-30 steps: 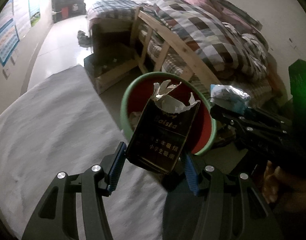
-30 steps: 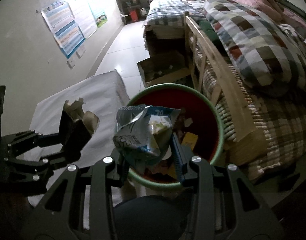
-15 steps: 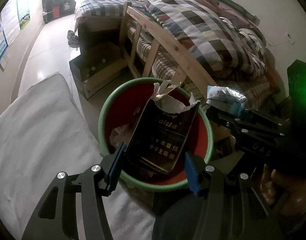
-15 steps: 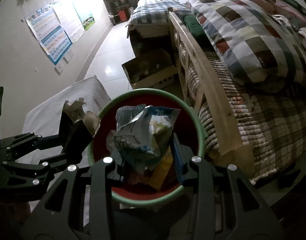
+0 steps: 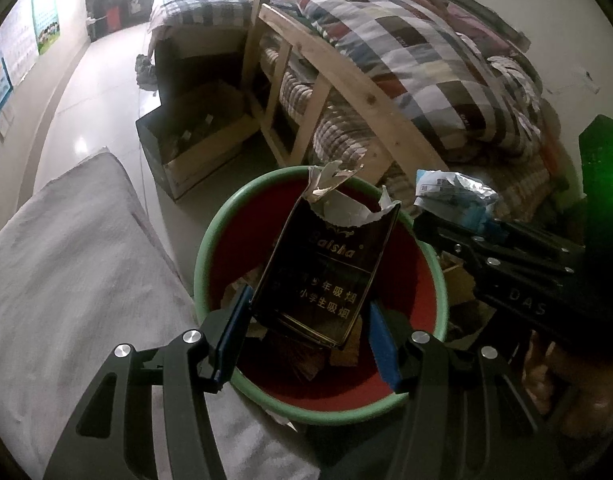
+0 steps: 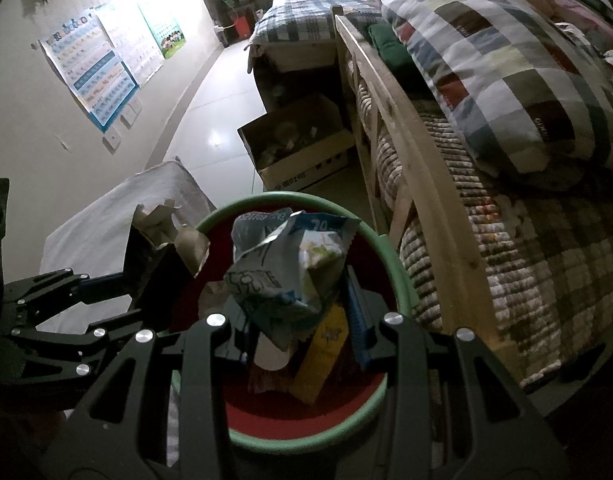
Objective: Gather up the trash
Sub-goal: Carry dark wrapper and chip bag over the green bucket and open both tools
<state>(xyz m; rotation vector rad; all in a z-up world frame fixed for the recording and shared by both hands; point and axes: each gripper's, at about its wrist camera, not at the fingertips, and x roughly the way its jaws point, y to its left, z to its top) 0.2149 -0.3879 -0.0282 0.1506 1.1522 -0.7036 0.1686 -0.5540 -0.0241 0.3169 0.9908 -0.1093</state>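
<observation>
A red bin with a green rim [image 5: 210, 240] [image 6: 402, 276] stands on the floor and holds several scraps. My left gripper [image 5: 306, 320] is shut on a torn black cigarette pack [image 5: 326, 272], which hangs over the bin's mouth. In the right wrist view the same pack [image 6: 154, 256] sits above the bin's left rim. Over the bin's middle, my right gripper [image 6: 302, 316] is shut on a crumpled blue-and-white snack wrapper [image 6: 286, 272]. That wrapper [image 5: 454, 196] shows at the right in the left wrist view, just past the bin's right rim.
A wooden bed frame [image 5: 338, 80] [image 6: 418, 168] with plaid bedding stands close behind and right of the bin. An open cardboard box [image 5: 198, 136] [image 6: 298, 148] lies on the floor beyond. A white cloth-covered surface [image 5: 66, 280] [image 6: 110, 216] borders the bin's left.
Both grippers have moved forward and down over the bin, each still holding its piece of trash. The bin now lies directly beneath the pack and the wrapper.
</observation>
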